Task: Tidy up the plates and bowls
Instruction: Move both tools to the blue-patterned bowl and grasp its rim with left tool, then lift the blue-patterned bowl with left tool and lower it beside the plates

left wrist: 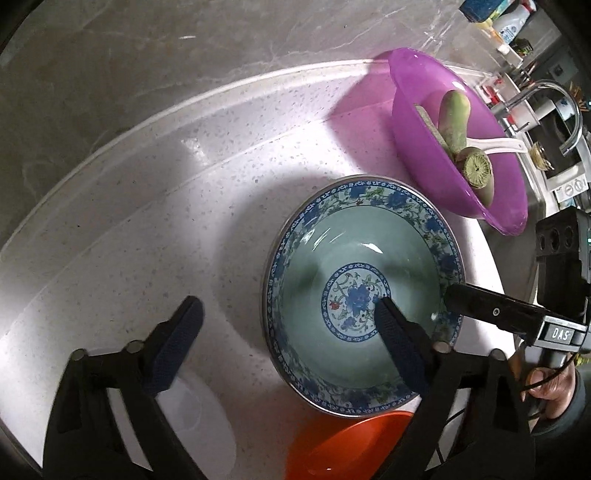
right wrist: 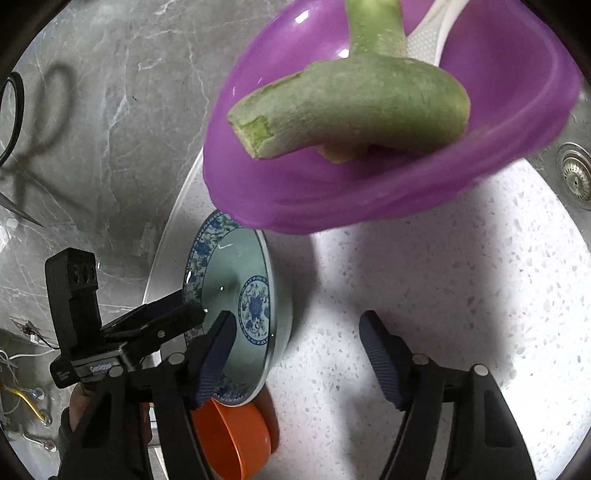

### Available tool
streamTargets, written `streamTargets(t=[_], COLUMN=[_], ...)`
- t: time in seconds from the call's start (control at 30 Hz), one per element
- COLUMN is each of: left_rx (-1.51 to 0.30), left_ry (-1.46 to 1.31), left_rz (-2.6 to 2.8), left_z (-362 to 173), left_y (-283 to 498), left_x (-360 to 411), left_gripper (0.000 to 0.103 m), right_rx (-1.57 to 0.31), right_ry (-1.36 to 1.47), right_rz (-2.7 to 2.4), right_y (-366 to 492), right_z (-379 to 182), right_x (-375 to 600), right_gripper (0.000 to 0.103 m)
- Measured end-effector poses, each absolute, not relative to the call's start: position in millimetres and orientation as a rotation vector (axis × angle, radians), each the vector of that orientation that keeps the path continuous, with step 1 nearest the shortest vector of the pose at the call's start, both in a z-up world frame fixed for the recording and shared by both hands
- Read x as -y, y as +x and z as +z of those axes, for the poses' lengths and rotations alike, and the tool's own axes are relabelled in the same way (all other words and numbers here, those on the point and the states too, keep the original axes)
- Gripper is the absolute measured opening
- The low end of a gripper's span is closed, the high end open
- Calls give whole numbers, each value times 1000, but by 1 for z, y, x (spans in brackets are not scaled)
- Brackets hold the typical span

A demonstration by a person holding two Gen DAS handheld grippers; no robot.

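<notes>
This is a home kitchen; the white speckled countertop [left wrist: 155, 206] meets a grey marbled wall [left wrist: 147, 44] at 11 o'clock; a curved steel faucet [left wrist: 569, 110] stands at 2 o'clock in the left wrist view, with bottles [left wrist: 513, 22] behind it; the right wrist view shows a sink drain strainer [right wrist: 574, 173] at 3 o'clock; a purple basin [left wrist: 424, 122] holds green vegetables [left wrist: 456, 114]; a blue-patterned bowl [left wrist: 314, 221] and an orange bowl [right wrist: 236, 439] sit on the counter.

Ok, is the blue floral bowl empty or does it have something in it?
Empty of food: the blue floral bowl shows its bare glazed bottom and centre flower; only a hand-held gripper finger dips inside.
</notes>
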State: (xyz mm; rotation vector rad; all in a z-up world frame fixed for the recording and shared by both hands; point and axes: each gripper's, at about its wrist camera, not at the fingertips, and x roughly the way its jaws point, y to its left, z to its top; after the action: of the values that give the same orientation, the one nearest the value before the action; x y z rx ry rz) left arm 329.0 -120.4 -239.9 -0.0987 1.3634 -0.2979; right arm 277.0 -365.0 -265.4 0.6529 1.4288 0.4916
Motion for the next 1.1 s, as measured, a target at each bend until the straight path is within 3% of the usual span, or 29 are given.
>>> streamTargets(t=[0.13,0.33,0.4,0.47,0.5,0.57,1.1], left_rx=[-1374,-1378,-1373,-1374,-1376,-1376,-1344], left_ry=[-104,-116,-113,-114,-110,-101,-101], left_rz=[-314,-318,-313,-309,-307,-306,-328], left_z=[-249,-255,-256,-256,-257,-256,-237], left_y=[331,330,330,330,330,329,325], left_x=[122,124,125,125,125,126,127], left_gripper=[69,53,45,27,25,24,22], right_rx=[-1441,-1454,-1455,-1455,-1458,-1446,-1426], right_ry=[640,621,605,591,584,581,581], right_rz=[505,513,509,504,504,513,501], right_y=[278,279,279,280,280,280,281], right_z=[-267,-267,-267,-267,-267,-265,-250], right_x=[363,354,350,347,345,343,352], right_gripper=[66,59,49,37,25,16,16])
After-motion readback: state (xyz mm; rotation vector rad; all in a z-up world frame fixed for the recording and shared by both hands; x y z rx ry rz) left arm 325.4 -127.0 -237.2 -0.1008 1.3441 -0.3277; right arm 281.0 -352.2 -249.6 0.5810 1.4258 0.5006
